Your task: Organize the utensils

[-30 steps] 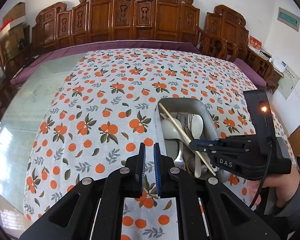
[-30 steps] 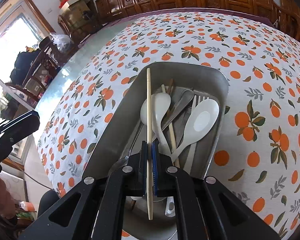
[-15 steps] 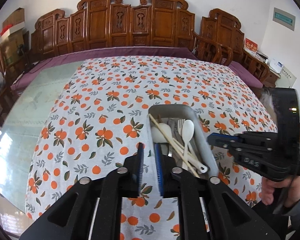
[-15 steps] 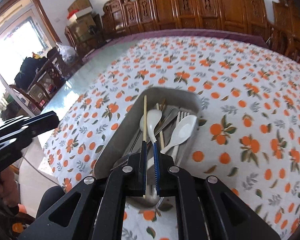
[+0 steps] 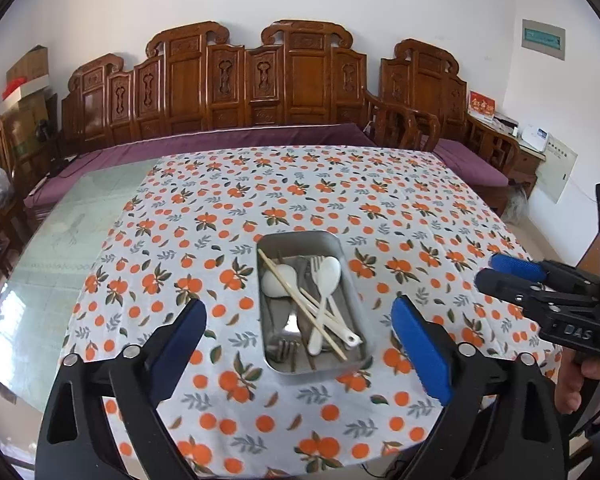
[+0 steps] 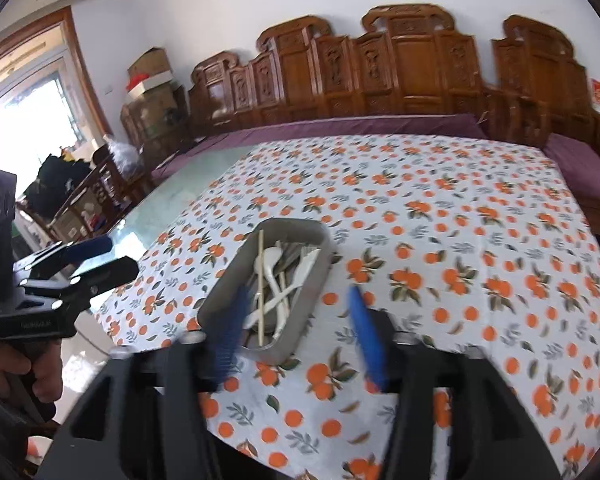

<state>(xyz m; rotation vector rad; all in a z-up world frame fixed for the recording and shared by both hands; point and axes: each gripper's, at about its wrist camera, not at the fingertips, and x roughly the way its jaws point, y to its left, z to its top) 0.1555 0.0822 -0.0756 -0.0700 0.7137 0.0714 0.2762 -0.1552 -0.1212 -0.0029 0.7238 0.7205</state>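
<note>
Left wrist: tray (metal), both grippers spread

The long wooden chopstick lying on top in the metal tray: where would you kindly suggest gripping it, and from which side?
Grip the wooden chopstick near mid-shaft, coming from above with the fingers across its length. It lies diagonally atop the white spoons, so the middle probably sits clear of the metal tray walls.

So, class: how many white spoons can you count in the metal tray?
2. One white spoon lies bowl-up on the tray's right side beside the fork; the other lies left of it, under the chopstick. More could be hidden in the metal tray.
</note>
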